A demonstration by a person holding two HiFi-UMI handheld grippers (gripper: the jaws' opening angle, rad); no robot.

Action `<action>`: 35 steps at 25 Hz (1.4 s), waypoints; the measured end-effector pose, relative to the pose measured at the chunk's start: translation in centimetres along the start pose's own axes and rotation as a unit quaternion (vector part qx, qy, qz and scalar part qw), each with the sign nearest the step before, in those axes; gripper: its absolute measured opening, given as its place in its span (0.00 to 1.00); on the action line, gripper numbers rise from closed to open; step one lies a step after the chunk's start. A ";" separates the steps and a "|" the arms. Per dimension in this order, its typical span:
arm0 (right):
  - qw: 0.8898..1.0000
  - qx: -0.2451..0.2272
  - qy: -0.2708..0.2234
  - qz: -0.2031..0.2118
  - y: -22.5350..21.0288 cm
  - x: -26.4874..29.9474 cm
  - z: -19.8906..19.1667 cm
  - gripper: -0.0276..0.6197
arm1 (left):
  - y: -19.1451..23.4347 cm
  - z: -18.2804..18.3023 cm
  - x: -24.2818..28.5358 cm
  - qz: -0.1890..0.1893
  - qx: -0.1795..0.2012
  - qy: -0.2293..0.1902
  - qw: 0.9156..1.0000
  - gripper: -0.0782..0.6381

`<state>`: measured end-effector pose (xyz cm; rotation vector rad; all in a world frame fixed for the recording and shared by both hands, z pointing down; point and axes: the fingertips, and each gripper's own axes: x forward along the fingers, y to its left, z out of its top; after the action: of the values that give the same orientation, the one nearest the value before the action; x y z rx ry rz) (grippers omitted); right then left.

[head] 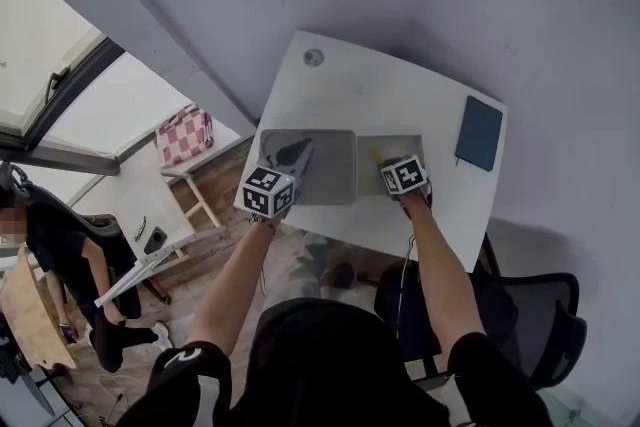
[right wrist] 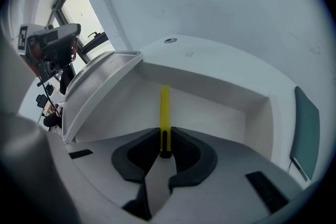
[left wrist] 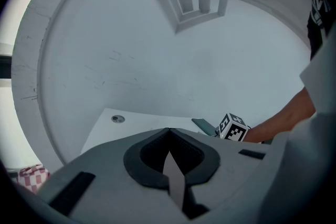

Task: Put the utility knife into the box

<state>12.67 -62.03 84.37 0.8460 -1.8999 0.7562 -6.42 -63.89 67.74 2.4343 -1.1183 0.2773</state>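
A white box [head: 413, 143] stands open on the white table [head: 400, 95], its grey lid [head: 332, 170] folded back to the left. My right gripper [right wrist: 165, 134] is shut on a yellow utility knife [right wrist: 165, 105]. The knife points forward over the inside of the box [right wrist: 220, 113], beside the raised lid [right wrist: 100, 89]. From the head view the knife [head: 376, 155] shows just ahead of the right gripper [head: 390, 165]. My left gripper [head: 297, 151] lies over the lid, jaws together. In its own view the left gripper [left wrist: 169, 132] is shut with nothing seen between the tips.
A dark blue notebook [head: 479, 132] lies at the table's right end, right of the box. A round cable grommet [head: 313, 58] sits at the far left corner. A black office chair [head: 545, 325] stands to my right; a seated person [head: 60, 245] and a checkered bag [head: 183, 135] are on the left.
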 end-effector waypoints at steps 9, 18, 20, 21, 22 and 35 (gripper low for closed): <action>1.000 0.008 -0.027 0.000 0.2 -1.1 1.1 0.24 | 0.0 1.5 -0.4 0.007 -0.003 -0.017 1.000 0.15; 0.985 0.016 -0.169 -0.018 -0.6 -8.2 6.1 0.22 | -2.3 3.6 -1.5 0.007 0.017 -0.036 0.999 0.15; 0.979 0.013 -0.200 -0.024 -0.2 -10.3 7.0 0.22 | -3.2 4.2 -2.0 0.008 0.022 -0.042 0.999 0.15; 0.976 0.010 -0.215 -0.028 0.1 -11.4 7.3 0.21 | -3.8 4.4 -2.3 0.008 0.026 -0.045 0.999 0.15; 0.973 0.006 -0.228 -0.032 0.4 -12.6 7.5 0.21 | -4.4 4.7 -2.6 0.008 0.031 -0.048 0.998 0.14; 0.924 0.003 -0.376 -0.066 4.7 -26.5 7.8 0.17 | -11.8 8.8 -8.7 0.039 0.073 -0.114 0.990 0.15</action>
<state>14.88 -58.72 56.64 1.3912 -2.4633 0.3656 -3.20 -55.47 53.16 2.6061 -1.3337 0.1101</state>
